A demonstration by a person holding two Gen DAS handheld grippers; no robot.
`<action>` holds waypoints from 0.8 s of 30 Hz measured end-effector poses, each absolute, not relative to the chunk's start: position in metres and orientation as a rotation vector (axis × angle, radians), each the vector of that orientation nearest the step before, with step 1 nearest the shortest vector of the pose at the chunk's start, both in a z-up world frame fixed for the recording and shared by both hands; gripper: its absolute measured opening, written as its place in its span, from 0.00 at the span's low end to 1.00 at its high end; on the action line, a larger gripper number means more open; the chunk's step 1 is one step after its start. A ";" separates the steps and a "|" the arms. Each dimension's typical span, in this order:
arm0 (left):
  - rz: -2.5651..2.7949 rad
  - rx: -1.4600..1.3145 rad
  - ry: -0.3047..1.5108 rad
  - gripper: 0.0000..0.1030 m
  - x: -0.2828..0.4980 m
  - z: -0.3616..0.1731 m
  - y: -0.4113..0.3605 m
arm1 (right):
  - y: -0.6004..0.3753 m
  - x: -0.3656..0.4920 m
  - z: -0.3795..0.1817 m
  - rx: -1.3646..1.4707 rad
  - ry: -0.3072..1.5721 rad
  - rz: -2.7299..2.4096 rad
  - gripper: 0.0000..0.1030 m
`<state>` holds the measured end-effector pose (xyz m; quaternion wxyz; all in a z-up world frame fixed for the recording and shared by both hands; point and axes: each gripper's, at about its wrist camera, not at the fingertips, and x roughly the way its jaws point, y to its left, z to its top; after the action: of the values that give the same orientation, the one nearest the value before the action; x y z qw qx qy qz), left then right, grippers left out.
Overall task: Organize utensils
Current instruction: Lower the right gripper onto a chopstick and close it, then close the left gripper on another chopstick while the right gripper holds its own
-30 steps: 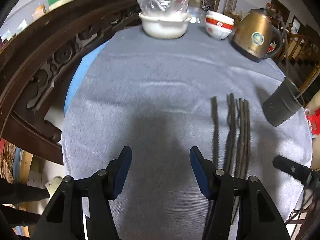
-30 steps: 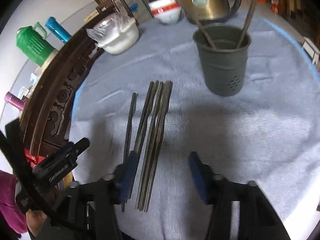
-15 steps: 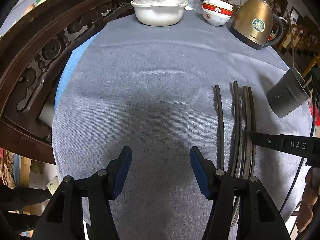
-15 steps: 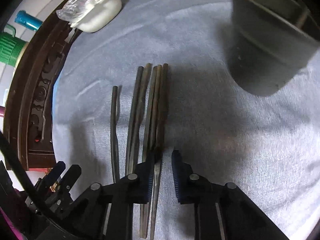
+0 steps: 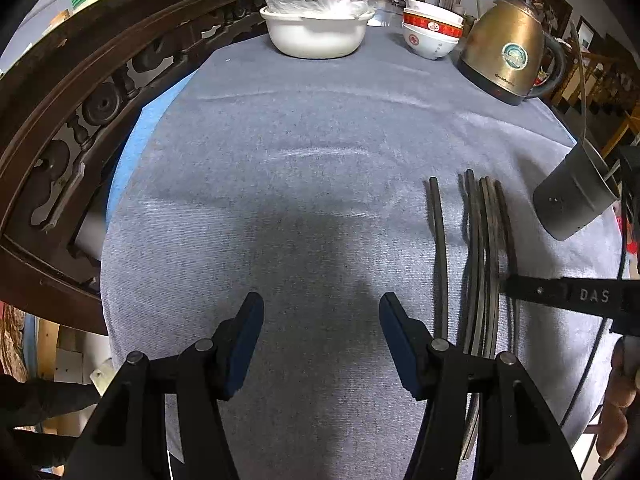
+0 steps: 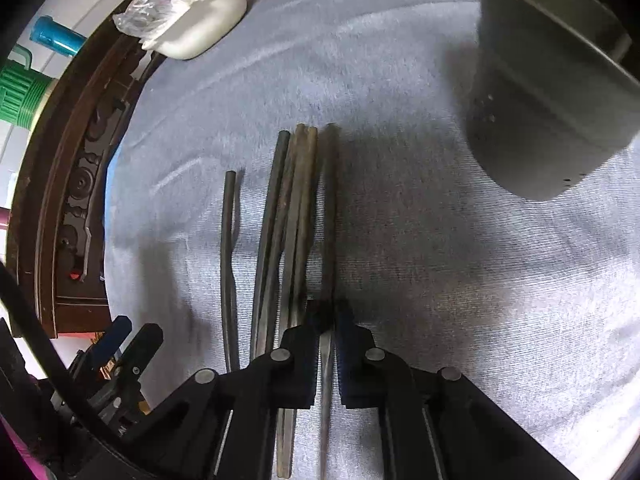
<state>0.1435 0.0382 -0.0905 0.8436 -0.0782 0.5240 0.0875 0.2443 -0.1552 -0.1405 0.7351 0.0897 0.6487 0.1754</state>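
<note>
Several dark chopsticks point(image 6: 296, 208) lie side by side on the grey cloth; they also show in the left wrist view point(image 5: 480, 248). My right gripper point(image 6: 327, 316) is shut on the rightmost chopstick point(image 6: 329, 200), gripping it near its lower half. The dark grey utensil holder point(image 6: 544, 120) stands up and to the right, with utensils inside; it also shows in the left wrist view point(image 5: 572, 204). My left gripper point(image 5: 320, 320) is open and empty over bare cloth, left of the chopsticks. The right gripper reaches in from the right in the left wrist view point(image 5: 512, 290).
A white dish covered with plastic point(image 5: 316, 32), stacked red-and-white bowls point(image 5: 432, 34) and a brass kettle point(image 5: 508, 64) stand at the far edge. A carved dark wood rail point(image 5: 72, 120) runs along the left. The cloth's edge point(image 5: 120, 208) drops off at left.
My right gripper has closed fully onto the rightmost chopstick. The left gripper has moved slightly forward and stays open.
</note>
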 end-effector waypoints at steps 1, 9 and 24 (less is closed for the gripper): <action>0.185 -0.168 1.104 0.59 0.144 -0.091 0.039 | -0.157 0.244 -0.141 0.199 1.428 0.383 0.07; 0.183 -0.161 1.098 0.59 0.144 -0.090 0.036 | -0.177 0.236 -0.133 0.159 1.413 0.358 0.07; 0.047 -0.257 1.286 0.59 0.180 -0.095 0.028 | -0.197 0.244 -0.137 0.118 1.483 0.370 0.09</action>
<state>0.1800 0.0276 -0.0954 0.7924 -0.1194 0.5978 0.0218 0.2440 -0.1966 -0.1367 0.7205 0.0533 0.6708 0.1675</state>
